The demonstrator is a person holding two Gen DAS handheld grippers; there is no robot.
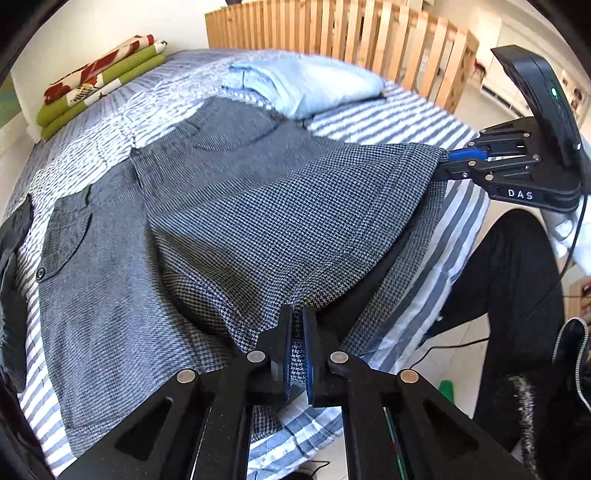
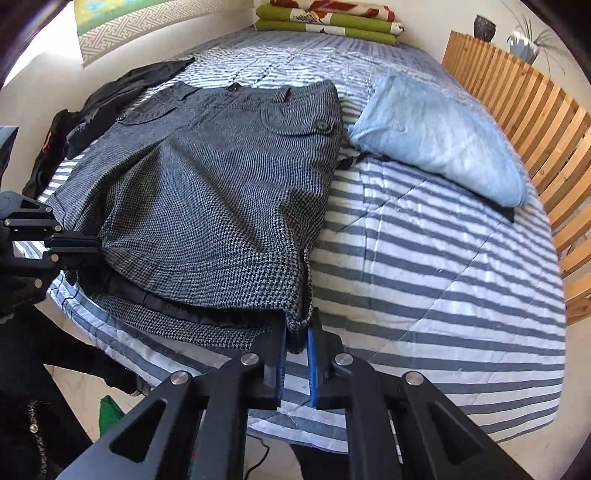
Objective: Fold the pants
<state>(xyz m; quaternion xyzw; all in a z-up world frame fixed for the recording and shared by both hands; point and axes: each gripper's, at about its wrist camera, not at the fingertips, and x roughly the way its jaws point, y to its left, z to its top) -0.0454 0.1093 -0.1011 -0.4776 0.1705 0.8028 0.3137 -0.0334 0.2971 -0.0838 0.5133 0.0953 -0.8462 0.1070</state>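
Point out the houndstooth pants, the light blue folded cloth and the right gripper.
houndstooth pants (image 2: 221, 192), right wrist view, mid fabric.
light blue folded cloth (image 2: 443, 136), right wrist view, top face.
right gripper (image 2: 297, 339), right wrist view, between fingertips.

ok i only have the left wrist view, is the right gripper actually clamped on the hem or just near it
Observer: Clamped. The right wrist view shows the right gripper pinching the corner of the pants between its pads.
Operator: what's off the far left edge for me, that dark stuff
Observer: A black garment with an orange tag, lying by the waistband.
Operator: anything past the blue pillow
Observer: A dark vase stands behind the wooden slat rail.
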